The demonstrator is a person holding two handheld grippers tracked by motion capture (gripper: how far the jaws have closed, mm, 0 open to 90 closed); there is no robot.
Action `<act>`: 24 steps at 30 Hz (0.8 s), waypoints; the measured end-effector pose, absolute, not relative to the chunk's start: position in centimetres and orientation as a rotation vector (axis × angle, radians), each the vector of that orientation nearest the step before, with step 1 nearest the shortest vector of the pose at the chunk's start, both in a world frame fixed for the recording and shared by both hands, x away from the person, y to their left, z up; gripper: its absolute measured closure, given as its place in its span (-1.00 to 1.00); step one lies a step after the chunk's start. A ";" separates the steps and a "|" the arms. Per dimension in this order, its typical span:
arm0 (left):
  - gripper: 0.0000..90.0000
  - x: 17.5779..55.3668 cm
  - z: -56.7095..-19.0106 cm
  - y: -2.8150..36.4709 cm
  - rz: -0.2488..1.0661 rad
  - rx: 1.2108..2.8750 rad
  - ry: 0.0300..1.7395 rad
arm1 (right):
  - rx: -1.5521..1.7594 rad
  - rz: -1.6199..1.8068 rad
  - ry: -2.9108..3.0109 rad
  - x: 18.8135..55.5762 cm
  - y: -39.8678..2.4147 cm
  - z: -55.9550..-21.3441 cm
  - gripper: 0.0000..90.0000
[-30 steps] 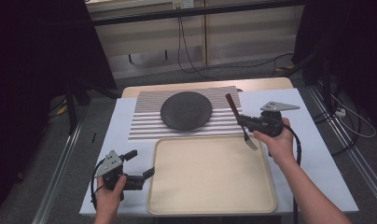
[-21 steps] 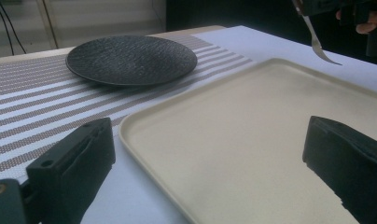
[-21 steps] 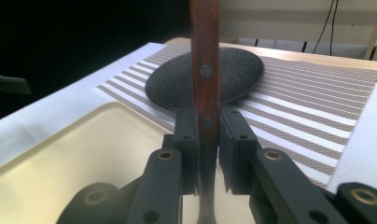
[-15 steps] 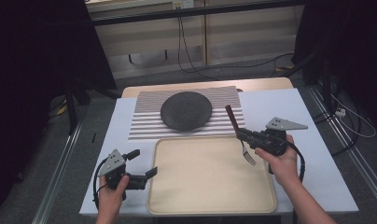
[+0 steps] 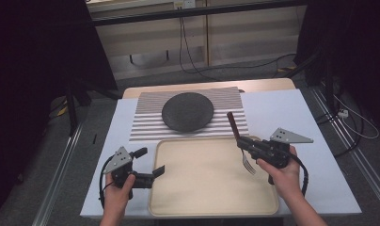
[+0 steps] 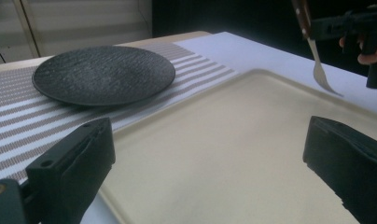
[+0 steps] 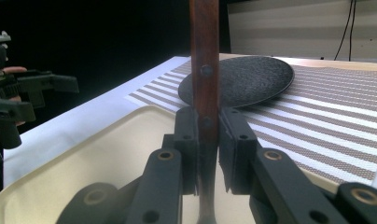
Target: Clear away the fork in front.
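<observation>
Black cables point(image 5: 190, 52) trail over the grey floor point(image 5: 42, 155) (behind the table).

plate point(image 5: 187, 111): dark, matt, with a rough, pebbled face
tray point(image 5: 211, 207): cream plastic, smooth, with a dull sheen
mat point(image 5: 146, 123): woven cloth, striped brown and white
fork point(image 5: 247, 162): shiny metal tines, reddish polished wood handle with metal rivets
fingers point(image 6: 74, 161): black matt plastic
tabletop point(image 5: 277, 108): white, smooth, matt
</observation>
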State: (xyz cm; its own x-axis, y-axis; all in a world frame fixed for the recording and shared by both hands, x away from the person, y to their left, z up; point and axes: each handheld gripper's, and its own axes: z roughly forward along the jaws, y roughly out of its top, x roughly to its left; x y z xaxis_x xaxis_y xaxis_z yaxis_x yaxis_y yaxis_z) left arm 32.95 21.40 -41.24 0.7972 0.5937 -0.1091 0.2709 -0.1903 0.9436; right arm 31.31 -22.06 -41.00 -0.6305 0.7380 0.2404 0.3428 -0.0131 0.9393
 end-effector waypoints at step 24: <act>-0.96 34.3 -37.6 14.2 0.282 1.750 0.676 | 1.077 1.726 1.962 31.0 -19.0 -41.3 0.74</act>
State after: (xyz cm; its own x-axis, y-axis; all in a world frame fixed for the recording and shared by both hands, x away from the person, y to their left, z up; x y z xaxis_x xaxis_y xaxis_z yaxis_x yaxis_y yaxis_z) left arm 34.28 14.24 -37.61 0.8034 0.5745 -0.1564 0.2932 -0.1532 0.9437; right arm 30.97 -18.98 -41.35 -0.6676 0.7051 0.2389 0.3269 -0.0107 0.9450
